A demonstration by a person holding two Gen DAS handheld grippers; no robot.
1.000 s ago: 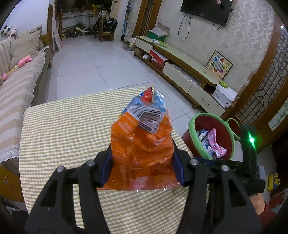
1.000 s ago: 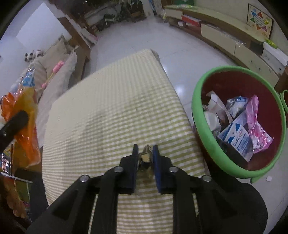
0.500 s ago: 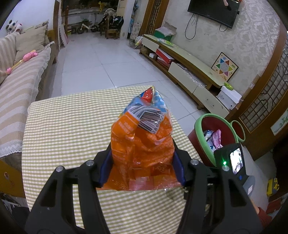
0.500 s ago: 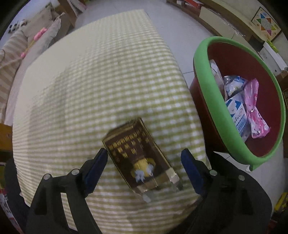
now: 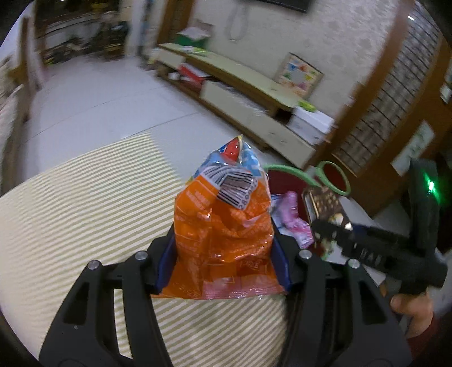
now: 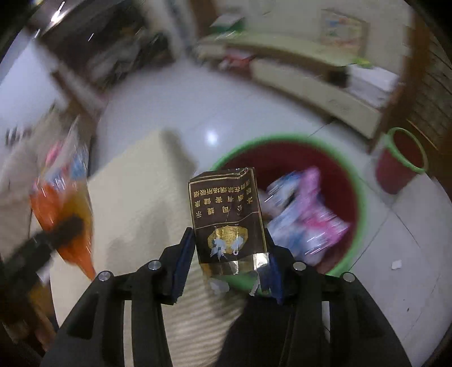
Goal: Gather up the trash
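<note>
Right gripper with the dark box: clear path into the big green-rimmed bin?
Probably yes. The right gripper grips the dark box beside the table edge, the big bin open just beyond it, nothing between.

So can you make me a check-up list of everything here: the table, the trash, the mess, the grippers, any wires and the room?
Surface: table under a yellow-and-white checked cloth, bare where visible.
Job's things: crinkly orange plastic snack bag; dark brown and gold cardboard pack; big red bin with green rim, wrappers inside.
Clutter: smaller red bin with green rim on the floor; a white scrap on the tiles.
Grippers: left gripper shut on the snack bag; right gripper has just been closing, now shut on the pack, in front of the big bin.
Cables: dark wire loop on the wall.
Surroundings: white tiled floor, low TV cabinet, blurred.
</note>
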